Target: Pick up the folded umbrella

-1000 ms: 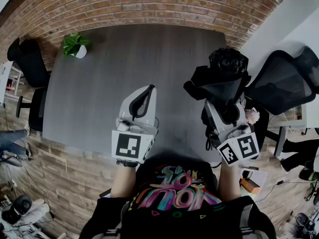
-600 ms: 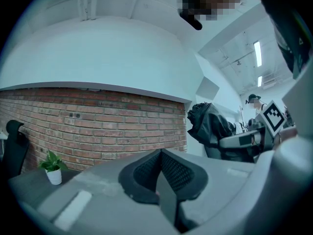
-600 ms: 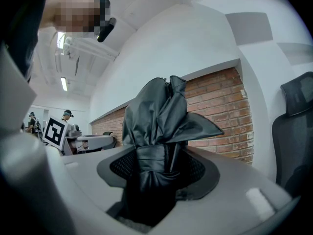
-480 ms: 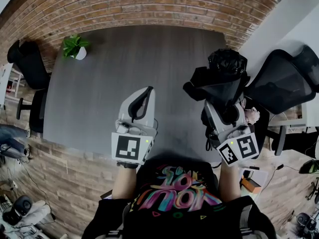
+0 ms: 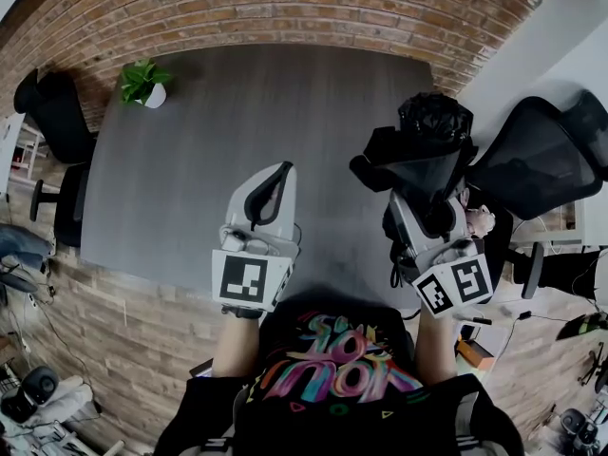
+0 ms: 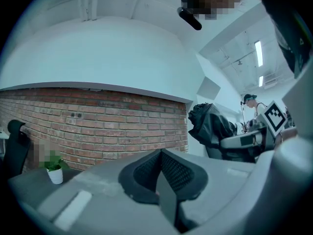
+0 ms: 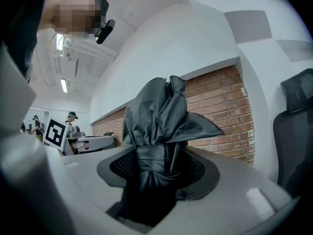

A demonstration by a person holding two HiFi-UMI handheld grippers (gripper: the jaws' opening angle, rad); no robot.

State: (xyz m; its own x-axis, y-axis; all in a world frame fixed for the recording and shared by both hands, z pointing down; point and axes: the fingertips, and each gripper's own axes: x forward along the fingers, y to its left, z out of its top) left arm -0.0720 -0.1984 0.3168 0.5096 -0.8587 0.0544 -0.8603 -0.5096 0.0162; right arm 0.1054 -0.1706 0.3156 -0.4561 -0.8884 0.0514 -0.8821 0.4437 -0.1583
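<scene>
The right tongs (image 5: 427, 202) clamp the umbrella (image 5: 427, 141) around its strapped middle, holding it up off the bench (image 5: 190, 160) by its right edge, while the left tongs (image 5: 277, 180) hover closed and empty, apparently unneeded.

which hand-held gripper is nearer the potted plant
Left. The left hand-held gripper is over the table, near-right of the potted plant at its far-left corner; the right hand-held gripper, holding the folded umbrella, is farther right.

R gripper (image 5: 429, 215) grips the black folded umbrella (image 5: 425, 145) over the grey table's (image 5: 180, 169) right edge. L gripper (image 5: 280, 172) is near-centre, and 1 plant (image 5: 143, 83) sits far left.
</scene>
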